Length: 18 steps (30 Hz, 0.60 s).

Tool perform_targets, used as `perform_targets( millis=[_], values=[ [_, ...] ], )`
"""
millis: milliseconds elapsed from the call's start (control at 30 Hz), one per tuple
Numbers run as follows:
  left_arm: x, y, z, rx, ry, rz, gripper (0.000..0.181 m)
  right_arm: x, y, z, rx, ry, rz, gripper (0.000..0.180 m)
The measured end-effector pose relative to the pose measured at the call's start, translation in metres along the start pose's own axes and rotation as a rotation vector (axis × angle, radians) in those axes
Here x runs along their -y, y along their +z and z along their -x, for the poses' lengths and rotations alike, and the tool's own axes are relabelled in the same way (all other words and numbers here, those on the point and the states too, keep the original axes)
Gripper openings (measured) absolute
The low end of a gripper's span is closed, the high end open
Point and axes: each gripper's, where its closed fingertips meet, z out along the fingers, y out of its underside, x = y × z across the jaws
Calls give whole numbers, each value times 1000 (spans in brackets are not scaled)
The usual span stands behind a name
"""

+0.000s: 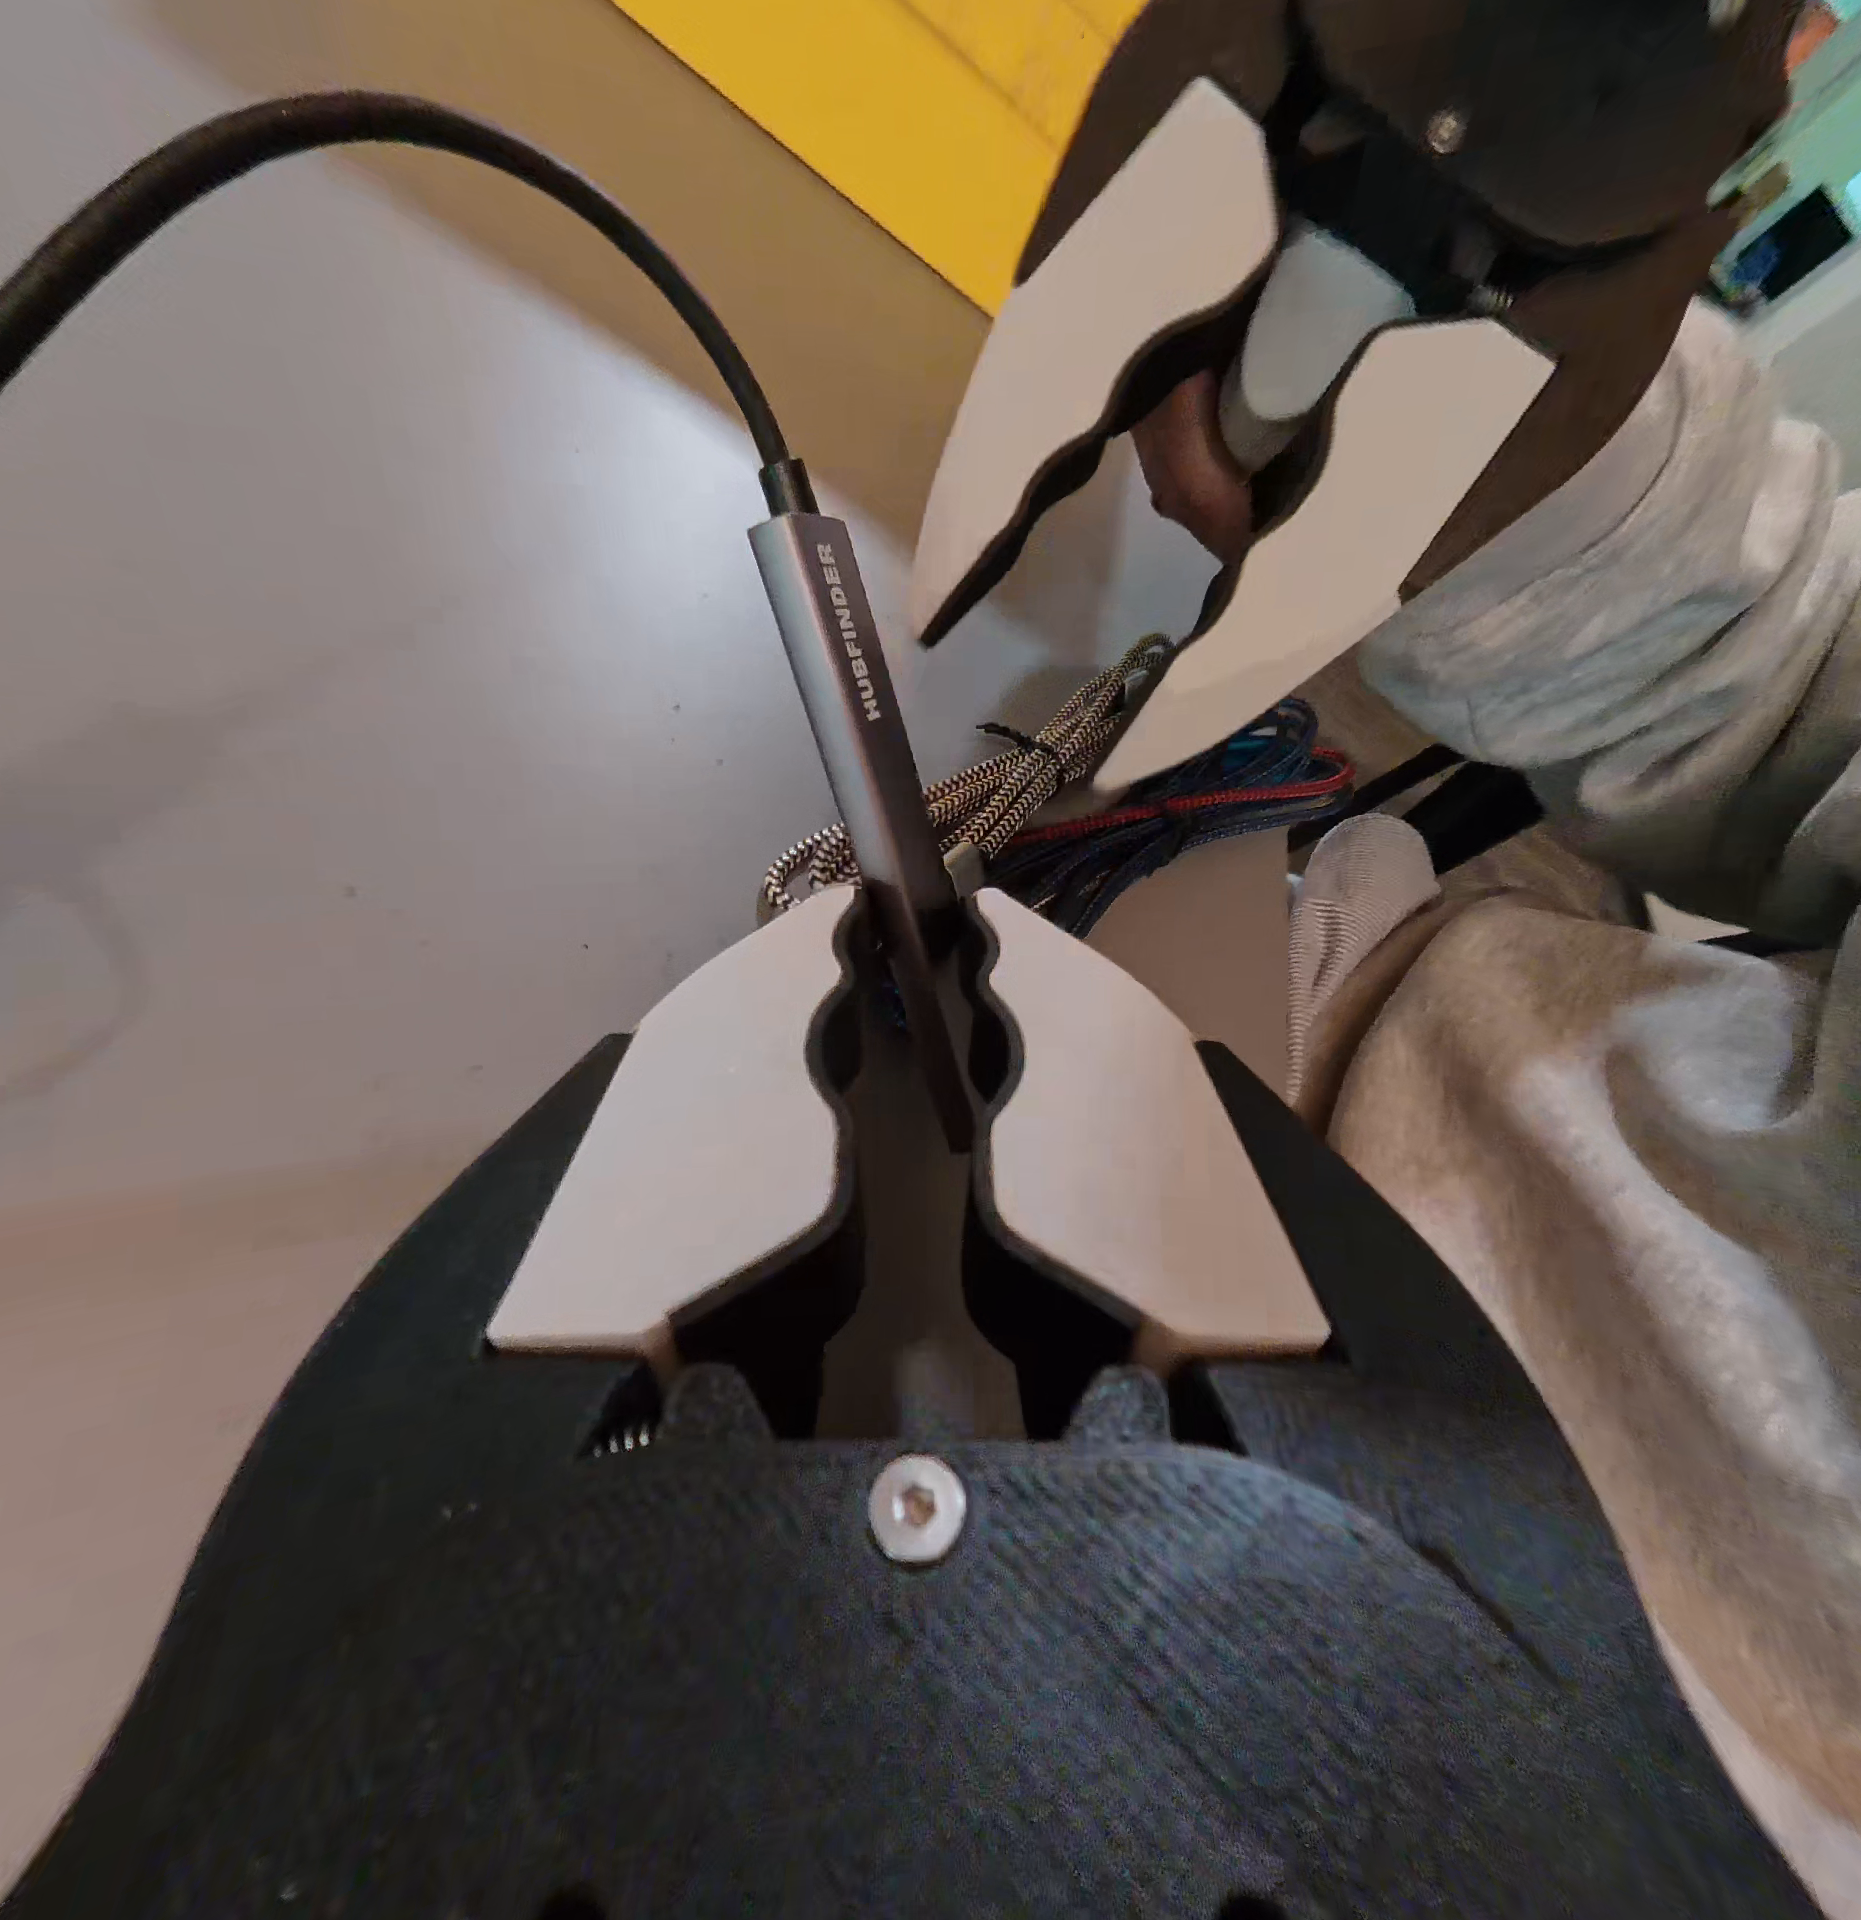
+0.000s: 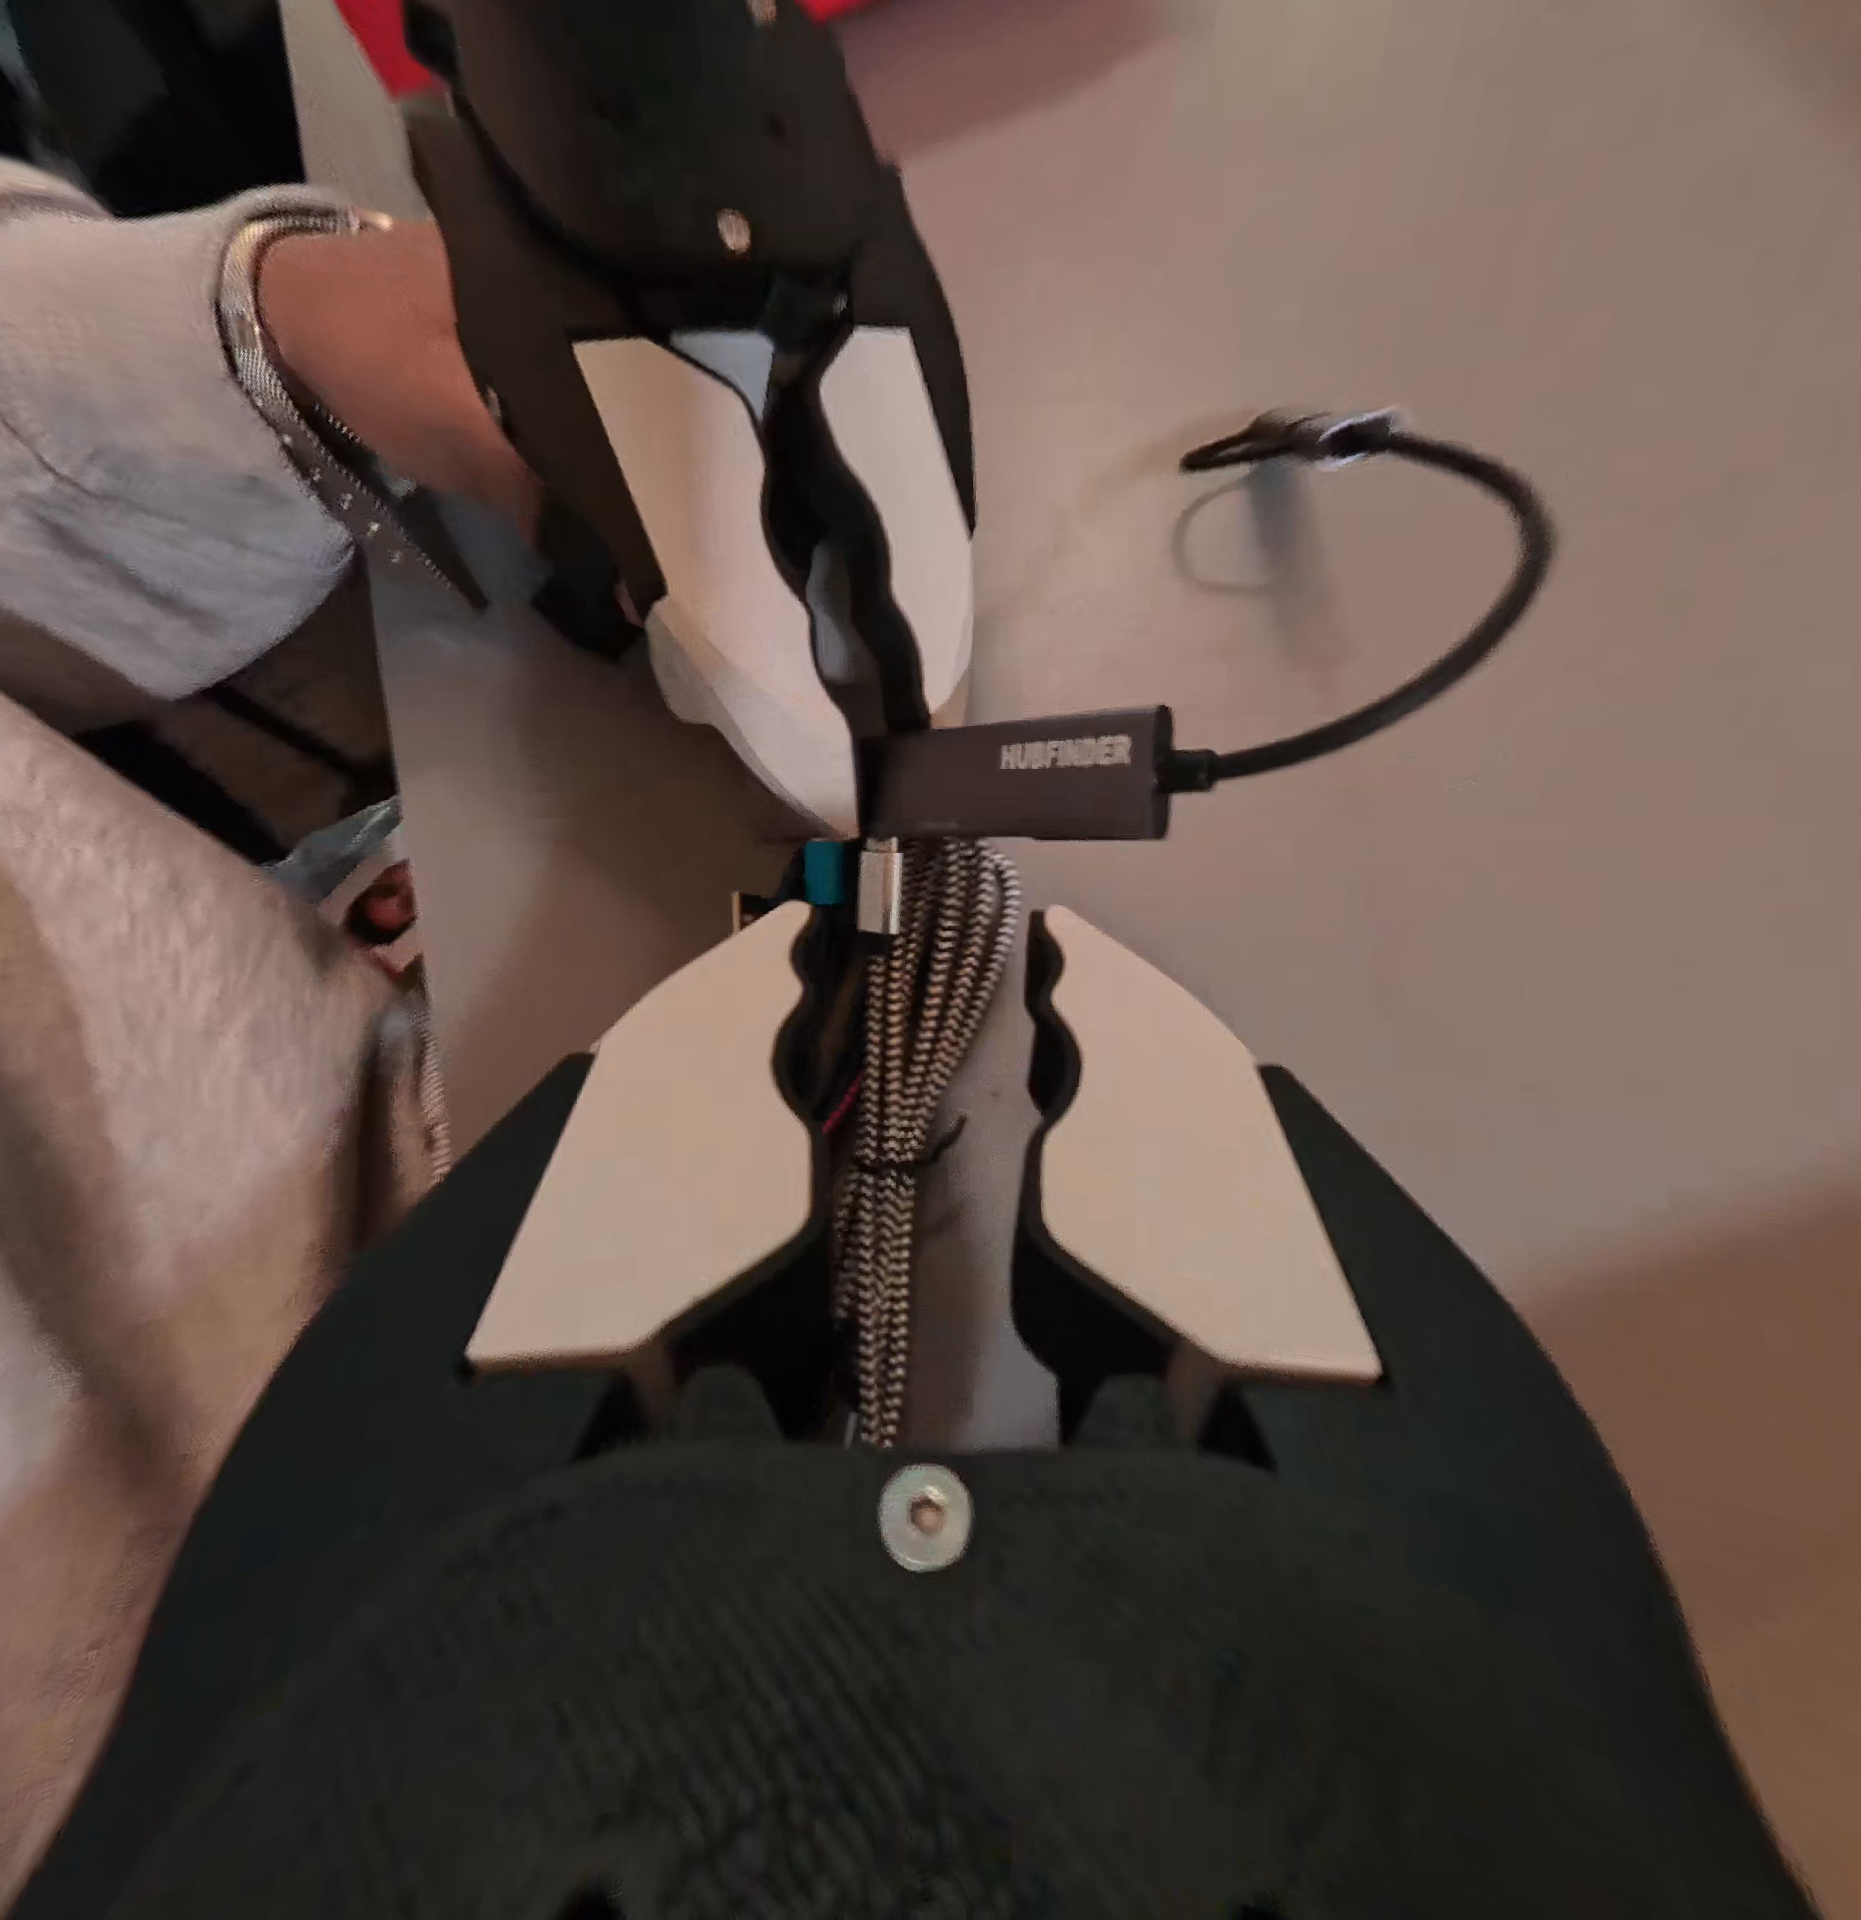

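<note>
My left gripper (image 1: 910,909) is shut on a slim grey adapter (image 1: 853,717). The adapter's black cable (image 1: 406,125) arcs up and away to the left. In the right wrist view the left gripper (image 2: 874,740) comes down from the top and holds the adapter (image 2: 1019,774) level, with its cable (image 2: 1477,644) curling right. My right gripper (image 2: 926,914) is open, with a black-and-white braided cable bundle (image 2: 905,1091) lying between its fingers and a silver plug (image 2: 882,883) at its tips. It also shows in the left wrist view (image 1: 1019,707), open above that bundle (image 1: 1009,769).
Red and blue cables (image 1: 1217,800) lie beside the braided bundle on the white table (image 1: 334,623). A yellow surface (image 1: 905,114) lies at the far side. A person's grey sleeves (image 1: 1528,1195) and wrist with a metal band (image 2: 282,364) are close by. The tips of both grippers are at nearly the same place.
</note>
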Motion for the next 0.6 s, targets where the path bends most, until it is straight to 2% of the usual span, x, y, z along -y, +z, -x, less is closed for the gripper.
perform_targets(
  millis=[133, 267, 367, 467, 600],
  values=[
    [0, 0, 2, -51, -100, -9, 18, -6, -7, 1, -130, -97, -116, 30],
    [0, 1, 2, -48, -108, -10, 19, -8, 6, 9, -184, -196, -44, 23],
    [-1, 1, 2, -49, -115, -7, 18, -26, 21, 6, -216, -210, 75, 14],
    [0, 1, 3, -58, -137, -13, 18, -27, 24, 7, -231, -260, 81, 6],
    [1, 0, 3, -78, -162, -28, 17, -26, 27, 7, -235, -232, 71, 5]
  ],
)
